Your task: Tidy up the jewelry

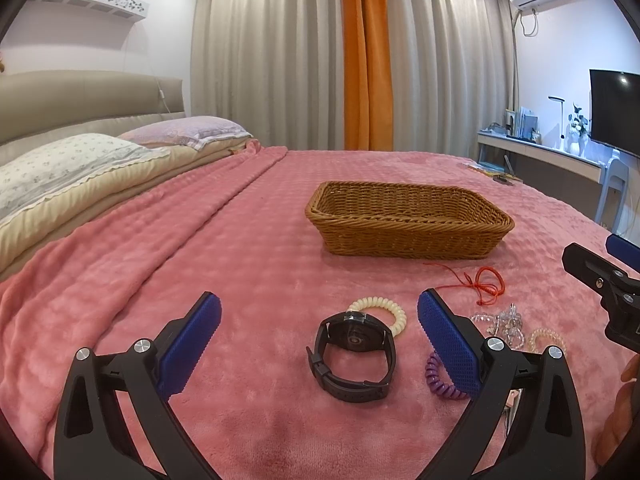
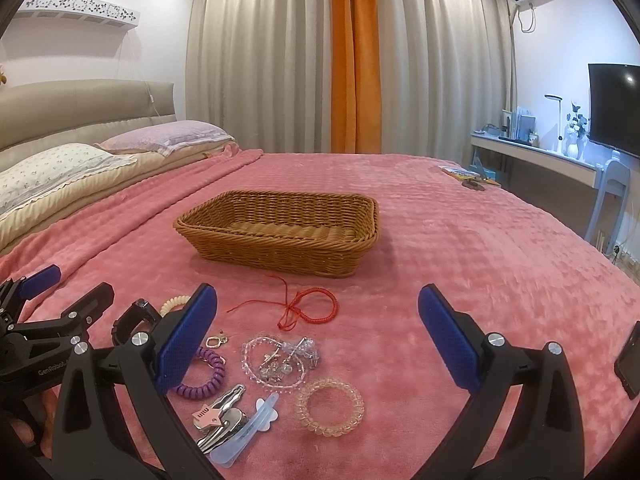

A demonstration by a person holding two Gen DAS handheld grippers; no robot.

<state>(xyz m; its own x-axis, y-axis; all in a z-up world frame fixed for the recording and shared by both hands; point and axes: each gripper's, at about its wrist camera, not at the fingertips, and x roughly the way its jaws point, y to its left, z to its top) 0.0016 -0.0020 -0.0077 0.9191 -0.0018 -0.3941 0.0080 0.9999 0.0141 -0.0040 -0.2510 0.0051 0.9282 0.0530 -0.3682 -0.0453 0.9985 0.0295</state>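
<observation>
A brown wicker basket [image 1: 408, 220] [image 2: 280, 232] sits on the pink blanket, with nothing visible inside. In front of it lie a black watch [image 1: 354, 354], a cream spiral hair tie [image 1: 384, 310], a purple spiral tie [image 2: 204, 376], a red cord bracelet [image 2: 312, 304], clear bead bracelets [image 2: 276, 364], an amber spiral tie [image 2: 330, 406] and hair clips [image 2: 236, 420]. My left gripper [image 1: 318, 338] is open, low over the blanket, with the watch between its fingers' span. My right gripper [image 2: 316, 338] is open above the bead bracelets, holding nothing.
The pink blanket [image 2: 460, 248] covers the whole bed. Pillows [image 1: 80, 164] and a headboard are at the left. A dark phone [image 2: 628, 364] lies at the right edge. Small items [image 2: 468, 178] rest at the bed's far right corner. A desk and TV stand beyond.
</observation>
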